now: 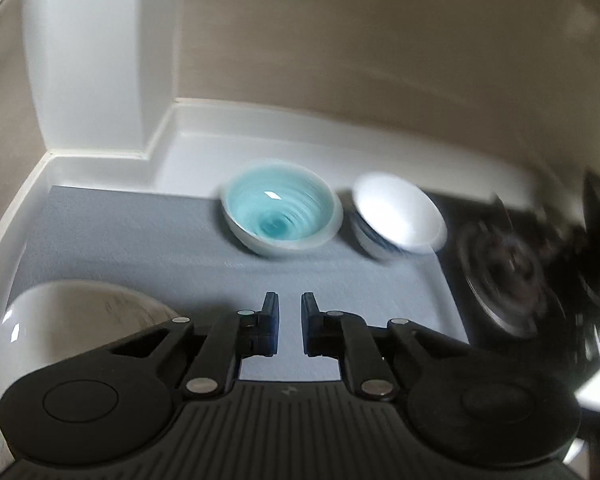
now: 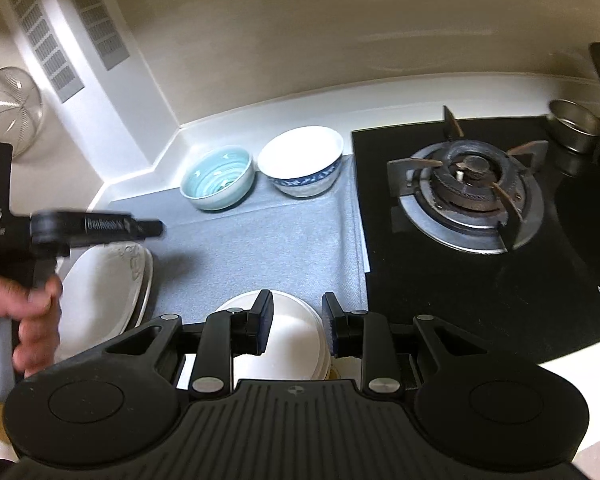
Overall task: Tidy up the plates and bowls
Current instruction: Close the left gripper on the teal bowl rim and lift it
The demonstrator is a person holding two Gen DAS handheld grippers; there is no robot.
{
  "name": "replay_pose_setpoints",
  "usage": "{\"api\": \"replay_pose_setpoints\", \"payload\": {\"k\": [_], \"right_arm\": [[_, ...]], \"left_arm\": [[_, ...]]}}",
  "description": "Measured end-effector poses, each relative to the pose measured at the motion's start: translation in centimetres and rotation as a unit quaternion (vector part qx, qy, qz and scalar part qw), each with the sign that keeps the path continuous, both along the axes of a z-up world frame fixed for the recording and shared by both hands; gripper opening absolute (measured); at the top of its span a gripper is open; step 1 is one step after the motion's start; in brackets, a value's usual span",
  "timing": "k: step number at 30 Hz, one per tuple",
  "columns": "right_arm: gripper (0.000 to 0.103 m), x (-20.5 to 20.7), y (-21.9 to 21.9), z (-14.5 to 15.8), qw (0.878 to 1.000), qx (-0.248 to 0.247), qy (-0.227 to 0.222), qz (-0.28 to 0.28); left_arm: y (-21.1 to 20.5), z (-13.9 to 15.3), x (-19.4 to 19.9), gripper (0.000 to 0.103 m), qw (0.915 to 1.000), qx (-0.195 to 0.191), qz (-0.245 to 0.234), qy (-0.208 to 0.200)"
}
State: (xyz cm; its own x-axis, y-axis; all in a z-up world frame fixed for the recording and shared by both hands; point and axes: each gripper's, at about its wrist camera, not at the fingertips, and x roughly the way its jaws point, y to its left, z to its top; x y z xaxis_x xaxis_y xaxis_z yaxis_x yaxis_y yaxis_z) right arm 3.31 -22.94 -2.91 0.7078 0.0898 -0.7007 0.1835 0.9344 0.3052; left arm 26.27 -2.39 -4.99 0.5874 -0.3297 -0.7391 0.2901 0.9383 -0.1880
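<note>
Left gripper (image 1: 290, 312) and right gripper (image 2: 296, 314) both empty, fingers parted; right apparently over stacked plates (image 2: 292, 344).

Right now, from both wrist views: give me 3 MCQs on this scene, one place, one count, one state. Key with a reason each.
1. Where does the turquoise bowl sit relative to the white bowl with blue pattern?
A. Stacked inside it
B. Beside it, on the side away from the stove
C. On the burner

2. How many bowls stand at the back of the grey mat?
A. Two
B. Four
C. None

3. What is the right gripper doing?
A. Shut on a bowl
B. Shut on a plate
C. Open, holding nothing

Key: B, the gas burner lies beyond the white bowl; A, only those two stand there; C, its fingers are apart above the stacked white plates.
</note>
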Motion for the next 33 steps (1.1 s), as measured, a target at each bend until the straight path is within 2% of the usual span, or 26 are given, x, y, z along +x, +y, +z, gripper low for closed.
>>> {"api": "replay_pose_setpoints", "payload": {"k": [4, 8, 9, 11, 17, 18, 20, 21, 22, 26, 30, 33], "right_arm": [[0.030, -0.5, 0.8, -0.2, 0.999, -0.005, 0.021, -0.030], [0.030, -1.2, 1.9, -0.1, 0.998, -0.019, 0.038, -0.052], [0.030, -1.4, 2.1, 0.0, 0.997, -0.020, 0.041, -0.058], [0.030, -1.8, 2.4, 0.1, 0.996, -0.022, 0.044, -0.071], [0.030, -2.6, 2.9, 0.5, 0.993, -0.029, 0.047, -0.103], [0.030, -2.7, 2.9, 0.6, 0.993, -0.029, 0.048, -0.107], [0.030, -2.6, 2.8, 0.5, 0.992, -0.027, 0.051, -0.116], [0.030, -2.6, 2.8, 0.5, 0.991, -0.027, 0.052, -0.119], [0.030, -2.5, 2.9, 0.4, 0.991, -0.027, 0.052, -0.120], [0.030, -1.7, 3.0, 0.2, 0.991, -0.026, 0.052, -0.118], [0.030, -0.2, 2.9, -0.1, 0.992, -0.017, 0.050, -0.111], [0.030, 1.4, 3.0, -0.3, 0.994, -0.015, 0.046, -0.100]], "left_arm": [[2.2, -1.0, 5.0, 0.013, 0.9986, -0.039, 0.036, 0.010], [3.0, -2.6, 10.0, 0.022, 0.9946, -0.078, 0.057, 0.039], [3.0, -2.9, 10.9, 0.029, 0.9942, -0.078, 0.061, 0.043], [2.6, -4.0, 12.6, 0.033, 0.9937, -0.069, 0.072, 0.052], [1.5, -6.3, 15.9, 0.033, 0.9914, -0.059, 0.080, 0.086], [1.3, -6.6, 16.2, 0.033, 0.9912, -0.060, 0.076, 0.090], [0.9, -6.8, 16.7, 0.026, 0.9921, -0.054, 0.069, 0.091], [0.8, -6.9, 16.7, 0.012, 0.9922, -0.051, 0.065, 0.093], [0.8, -7.0, 16.9, 0.009, 0.9920, -0.052, 0.061, 0.097], [0.7, -6.8, 16.5, 0.010, 0.9939, -0.029, 0.040, 0.098], [1.3, -6.5, 15.1, 0.010, 0.9923, -0.023, 0.024, 0.119], [1.3, -6.5, 12.8, 0.010, 0.9911, -0.015, 0.001, 0.132]]}}
